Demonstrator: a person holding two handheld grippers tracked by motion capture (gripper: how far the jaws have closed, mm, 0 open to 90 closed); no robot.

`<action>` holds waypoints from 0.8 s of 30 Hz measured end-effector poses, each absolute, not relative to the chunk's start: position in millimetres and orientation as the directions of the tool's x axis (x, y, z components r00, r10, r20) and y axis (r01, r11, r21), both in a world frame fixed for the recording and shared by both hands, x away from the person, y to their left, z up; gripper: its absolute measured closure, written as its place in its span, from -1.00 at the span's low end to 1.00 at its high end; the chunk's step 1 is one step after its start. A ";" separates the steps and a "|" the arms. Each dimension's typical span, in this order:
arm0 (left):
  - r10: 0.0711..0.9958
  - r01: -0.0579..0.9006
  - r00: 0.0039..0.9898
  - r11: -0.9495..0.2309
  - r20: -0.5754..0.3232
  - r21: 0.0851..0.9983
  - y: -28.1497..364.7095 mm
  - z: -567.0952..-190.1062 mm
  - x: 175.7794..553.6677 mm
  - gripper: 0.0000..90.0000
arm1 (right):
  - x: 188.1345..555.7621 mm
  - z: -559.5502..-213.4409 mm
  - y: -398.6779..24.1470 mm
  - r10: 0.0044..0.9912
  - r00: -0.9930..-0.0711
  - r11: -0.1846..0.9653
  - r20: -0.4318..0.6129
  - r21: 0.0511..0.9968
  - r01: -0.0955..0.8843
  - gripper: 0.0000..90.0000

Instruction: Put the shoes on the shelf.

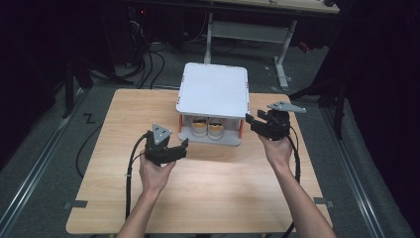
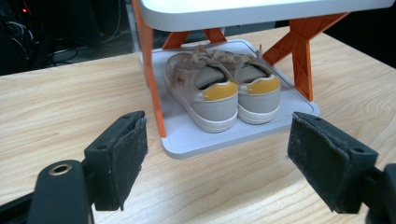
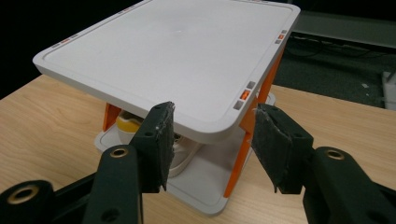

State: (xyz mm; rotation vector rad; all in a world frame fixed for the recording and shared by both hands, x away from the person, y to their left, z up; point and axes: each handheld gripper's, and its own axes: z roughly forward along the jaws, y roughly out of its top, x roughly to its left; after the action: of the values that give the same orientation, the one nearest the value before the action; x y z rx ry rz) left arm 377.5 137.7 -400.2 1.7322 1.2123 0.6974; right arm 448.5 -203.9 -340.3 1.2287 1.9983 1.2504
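A white two-shelf rack (image 1: 213, 89) with orange posts stands at the far middle of the wooden table (image 1: 208, 188). A pair of beige shoes (image 1: 208, 129) with yellow heel patches sits on its lower shelf, heels toward me. My left gripper (image 1: 181, 146) hovers just left of the rack's front. In the left gripper view it (image 2: 217, 140) is open wide, with the shoes (image 2: 224, 88) ahead and nothing between the pads. My right gripper (image 1: 250, 120) is at the rack's front right corner. It (image 3: 212, 119) is open, its jaws either side of the top shelf's (image 3: 173, 51) corner without pressing it.
A second table with white legs (image 1: 282, 54) stands beyond the far edge, with cables (image 1: 148, 64) on the dark floor around it. Black cables trail from both grippers over the near half of the tabletop.
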 end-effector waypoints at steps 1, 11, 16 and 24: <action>0.928 0.440 0.370 -0.132 -0.045 0.888 140.4 -399.7 376.1 -0.54 | 445.8 -340.5 -206.8 0.874 -0.482 0.175 0.065 0.883 0.436 0.07; 0.925 0.444 0.378 -0.134 -0.050 0.886 158.0 -398.7 359.5 -0.52 | 418.1 -347.5 -239.1 0.871 -0.479 0.120 0.111 0.897 0.425 0.07; 0.924 0.442 0.379 -0.127 -0.057 0.888 164.6 -400.3 351.7 -0.52 | 403.4 -353.3 -255.0 0.871 -0.473 0.093 0.130 0.903 0.420 0.06; 0.916 0.476 0.396 -0.141 -0.069 0.868 169.1 -414.0 343.9 -0.52 | 381.8 -367.8 -280.6 0.875 -0.467 0.094 0.131 0.898 0.429 0.03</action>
State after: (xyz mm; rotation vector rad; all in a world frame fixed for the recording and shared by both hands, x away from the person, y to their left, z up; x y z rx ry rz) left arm 343.9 169.1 -414.0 1.7710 1.2153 0.6253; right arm 381.8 -280.6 -367.8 1.2757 1.9370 1.3447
